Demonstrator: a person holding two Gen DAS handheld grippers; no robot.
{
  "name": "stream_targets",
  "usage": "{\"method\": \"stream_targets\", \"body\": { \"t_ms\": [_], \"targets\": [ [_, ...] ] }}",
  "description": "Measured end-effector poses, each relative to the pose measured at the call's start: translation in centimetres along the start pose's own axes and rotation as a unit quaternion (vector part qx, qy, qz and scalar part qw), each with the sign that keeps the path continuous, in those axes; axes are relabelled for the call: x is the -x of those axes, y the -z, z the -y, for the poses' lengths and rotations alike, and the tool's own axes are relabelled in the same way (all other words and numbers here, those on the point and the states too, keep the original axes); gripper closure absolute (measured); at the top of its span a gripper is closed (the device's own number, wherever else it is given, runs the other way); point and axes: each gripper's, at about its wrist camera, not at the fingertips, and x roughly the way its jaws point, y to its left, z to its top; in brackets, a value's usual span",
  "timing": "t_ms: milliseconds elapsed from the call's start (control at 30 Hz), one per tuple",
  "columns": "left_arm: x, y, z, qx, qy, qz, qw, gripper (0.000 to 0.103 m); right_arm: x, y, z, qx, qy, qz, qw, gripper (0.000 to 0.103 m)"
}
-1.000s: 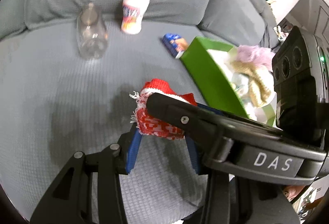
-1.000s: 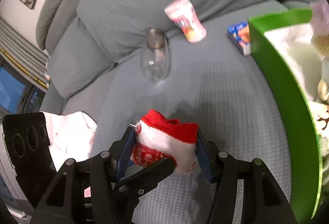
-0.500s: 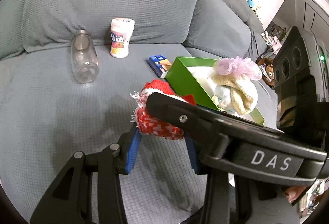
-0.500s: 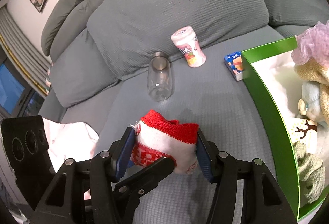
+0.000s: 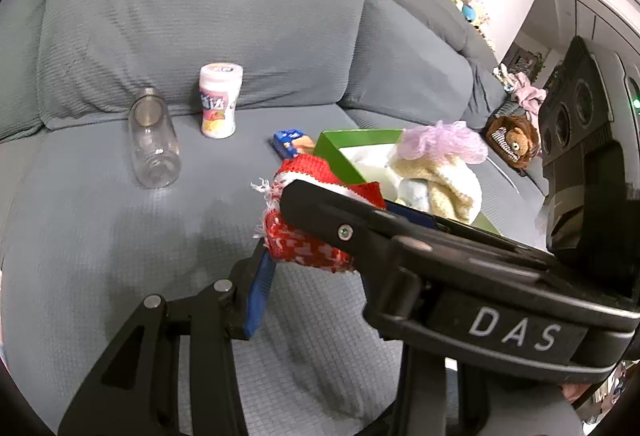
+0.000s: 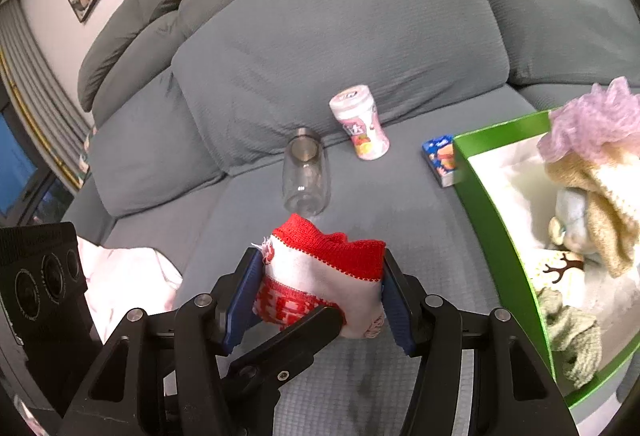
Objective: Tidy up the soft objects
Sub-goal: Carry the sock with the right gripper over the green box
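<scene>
A folded red-and-white knitted cloth (image 6: pixel 320 276) is held above the grey sofa seat. My right gripper (image 6: pixel 318 296) is shut on the cloth between its blue pads. My left gripper (image 5: pixel 316 236) also closes on the same cloth (image 5: pixel 304 236); the right gripper's black body crosses in front of it and hides its right finger. A green box (image 6: pixel 496 236) to the right holds several soft things: a pink mesh puff (image 6: pixel 592 123), a cream knit piece (image 6: pixel 600 207) and a grey-green knit piece (image 6: pixel 572 332). The box also shows in the left wrist view (image 5: pixel 340 159).
On the seat behind stand a clear glass bottle (image 6: pixel 306 175), a pink-white canister (image 6: pixel 360 123) and a small blue packet (image 6: pixel 440 159). A pale pink cloth (image 6: pixel 124 284) lies at the left. A brown plush toy (image 5: pixel 512 141) sits further right on the sofa.
Both grippers have lifted and pulled back with the cloth; the bottle, canister and green box look smaller and further off, and more of the box interior shows.
</scene>
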Motion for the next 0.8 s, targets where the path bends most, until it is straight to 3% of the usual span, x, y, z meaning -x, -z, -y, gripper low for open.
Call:
{"method": "stream_targets", "body": {
  "t_ms": [367,800],
  "targets": [
    [0.1,-0.6,2.0,-0.016,0.029,0.024,0.9992,0.064,3.0,-0.3,0.1,0.009,0.040,0.043,0.998,0.044],
    [-1.9,-1.4,7.0,-0.059,0.085,0.032,0.9942,0.064,7.4,-0.5,3.6,-0.009,0.095,0.089,0.991,0.044]
  ]
}}
